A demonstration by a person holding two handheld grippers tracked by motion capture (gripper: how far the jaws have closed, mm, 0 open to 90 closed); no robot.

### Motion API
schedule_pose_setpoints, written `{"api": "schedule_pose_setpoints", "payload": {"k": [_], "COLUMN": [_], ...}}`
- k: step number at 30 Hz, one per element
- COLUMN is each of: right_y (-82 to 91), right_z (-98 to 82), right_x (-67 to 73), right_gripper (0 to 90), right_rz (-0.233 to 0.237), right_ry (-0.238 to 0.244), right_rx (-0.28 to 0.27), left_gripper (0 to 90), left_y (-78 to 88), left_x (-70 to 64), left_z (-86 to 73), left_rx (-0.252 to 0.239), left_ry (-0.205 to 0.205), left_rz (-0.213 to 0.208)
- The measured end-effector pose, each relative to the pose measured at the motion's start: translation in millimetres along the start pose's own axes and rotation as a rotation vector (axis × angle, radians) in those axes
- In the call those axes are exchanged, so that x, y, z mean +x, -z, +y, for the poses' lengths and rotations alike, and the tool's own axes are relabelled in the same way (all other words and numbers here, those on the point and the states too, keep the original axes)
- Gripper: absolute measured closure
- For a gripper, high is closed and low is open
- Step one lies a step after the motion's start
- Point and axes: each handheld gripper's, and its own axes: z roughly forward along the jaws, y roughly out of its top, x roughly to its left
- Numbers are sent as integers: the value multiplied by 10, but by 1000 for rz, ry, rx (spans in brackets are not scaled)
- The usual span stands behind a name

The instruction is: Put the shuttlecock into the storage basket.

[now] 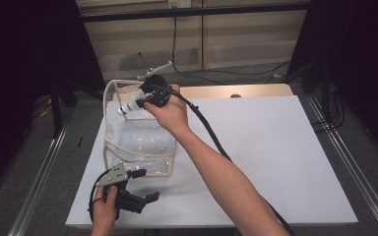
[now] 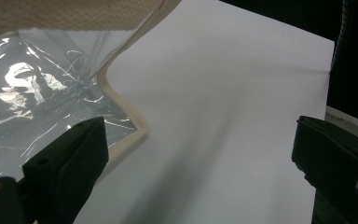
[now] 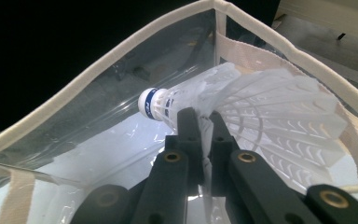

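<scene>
A clear plastic bag with beige trim stands open on the left part of the white table. My right gripper hangs over the bag's far top edge, shut on the skirt of a white shuttlecock. In the right gripper view the jaws pinch the shuttlecock at its skirt, its blue-banded cork pointing away into the bag's mouth. My left gripper rests near the table's front left, open and holding nothing. In its own view the left gripper has the bag's near corner beside one jaw.
A wooden board shows past the table's far edge. Metal rails run along both sides on the floor, and cables lie behind. The right gripper's black cable trails along the forearm. The table's right half is bare white.
</scene>
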Motion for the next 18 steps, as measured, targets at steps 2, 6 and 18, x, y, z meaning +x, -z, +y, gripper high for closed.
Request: {"api": "schedule_pose_setpoints", "payload": {"k": [2,6,18], "right_y": [-22,-54,-149], "right_z": [-4,-5,-23], "right_x": [-2,-1,8], "right_gripper": [880,880,879], "right_rz": [3,-5,-12], "right_ry": [-3,0,-2], "right_rx": [0,5,18], "left_gripper": [38,38,38], "left_y": [-2,-4,1], "left_x": [-1,-3,2], "left_z": [-1,2,2], "left_rx": [-1,-2,-1], "left_ry": [2,4,2], "left_rz": [0,0,-1]}}
